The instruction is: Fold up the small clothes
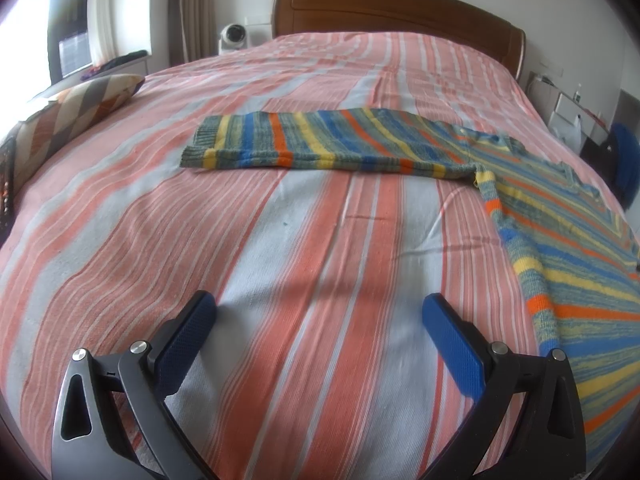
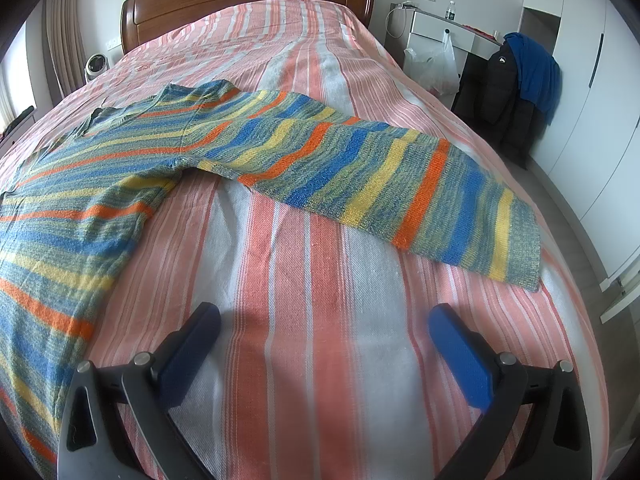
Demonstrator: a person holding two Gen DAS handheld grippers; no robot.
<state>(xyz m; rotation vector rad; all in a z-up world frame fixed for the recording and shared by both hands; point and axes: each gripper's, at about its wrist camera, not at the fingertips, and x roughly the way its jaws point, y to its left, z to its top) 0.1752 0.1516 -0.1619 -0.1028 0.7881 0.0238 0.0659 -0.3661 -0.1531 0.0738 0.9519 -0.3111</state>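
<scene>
striped sweater point(image 2: 120, 168) spread flat on bed point(image 1: 280, 240), sleeves out; left gripper point(image 1: 320, 312) released, holding nothing. right gripper point(image 2: 324, 320) likewise spread wide over bare cover.

The stripy sweater point(image 2: 120, 168) lies flat on the bed point(image 2: 304, 264). The right gripper point(image 2: 324, 344) hangs above the bed, jaws wide apart.

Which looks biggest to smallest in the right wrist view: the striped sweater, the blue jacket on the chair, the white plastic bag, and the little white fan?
1. striped sweater
2. blue jacket
3. white plastic bag
4. white fan
The sweater lies nearest the camera, which exaggerates its lead; the other three sit far off.
</scene>
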